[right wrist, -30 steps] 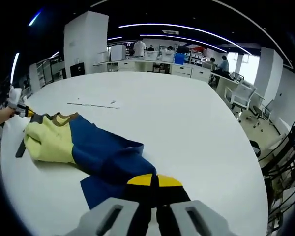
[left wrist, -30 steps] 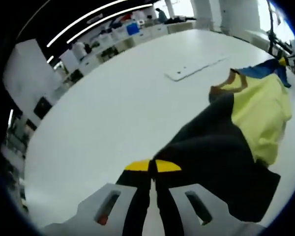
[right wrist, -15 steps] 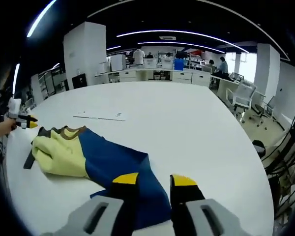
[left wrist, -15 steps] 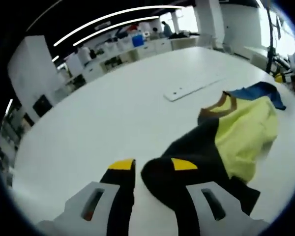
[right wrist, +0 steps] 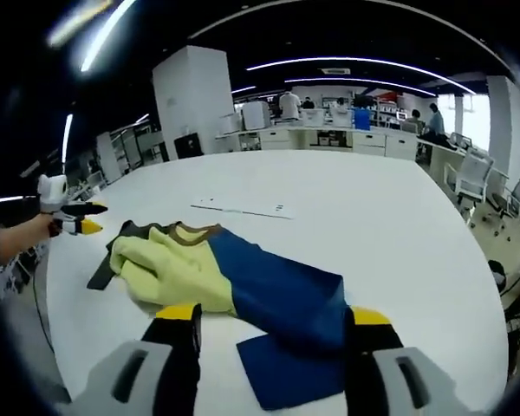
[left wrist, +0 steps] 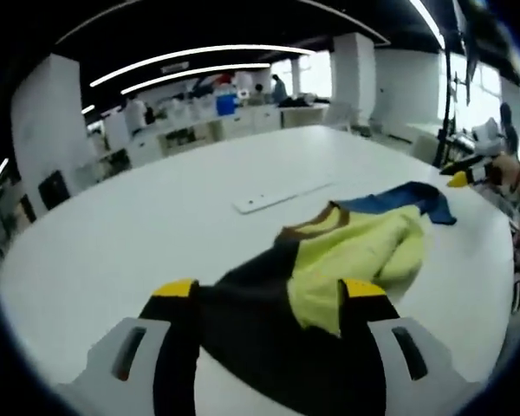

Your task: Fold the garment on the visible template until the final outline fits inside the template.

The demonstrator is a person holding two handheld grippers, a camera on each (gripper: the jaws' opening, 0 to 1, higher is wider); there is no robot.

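White and round, the worktop (left wrist: 139, 234) stands in an open office with ceiling strip lights. On it lies the crumpled garment of dark navy, pale yellow and blue fabric (left wrist: 329, 277), brown at the collar, bunched so its outline is hard to read. A flat white strip (right wrist: 241, 208) lies beyond it, well apart. The left gripper (left wrist: 269, 295) stands wide, holding nothing; the right gripper (right wrist: 275, 317) likewise, the garment's blue end (right wrist: 282, 299) between its jaws, contact unclear.
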